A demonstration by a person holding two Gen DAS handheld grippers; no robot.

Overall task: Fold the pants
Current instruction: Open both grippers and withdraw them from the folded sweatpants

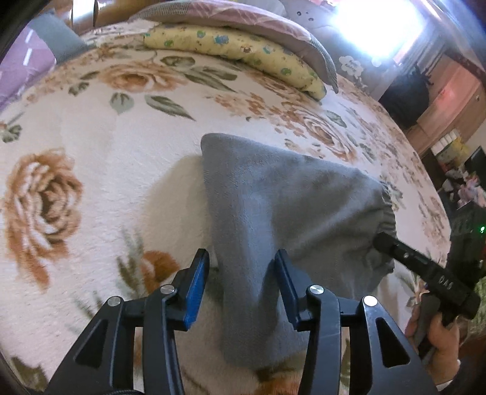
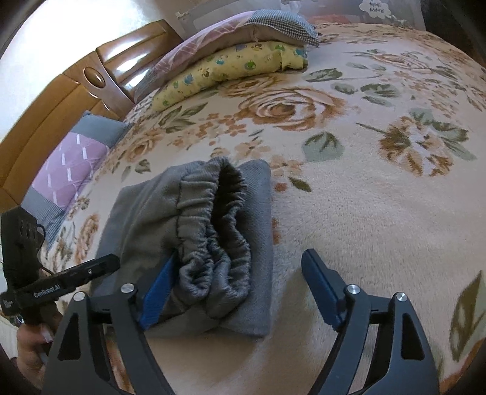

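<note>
Grey pants (image 1: 291,206) lie folded in a compact bundle on the floral blanket (image 1: 100,145) covering the bed, mid-frame in both views. Your left tongs (image 1: 241,273) are open w/ a fold of the pants between the blue pads, not pinched. Your right tongs (image 2: 243,282) are spread wide at the elastic waistband (image 2: 212,231); left pad touches the fabric, right pad is off it over blanket. Yellow print pillow (image 2: 224,73) & pink/grey cushion (image 2: 243,27) sit well apart at the headboard end.
</note>
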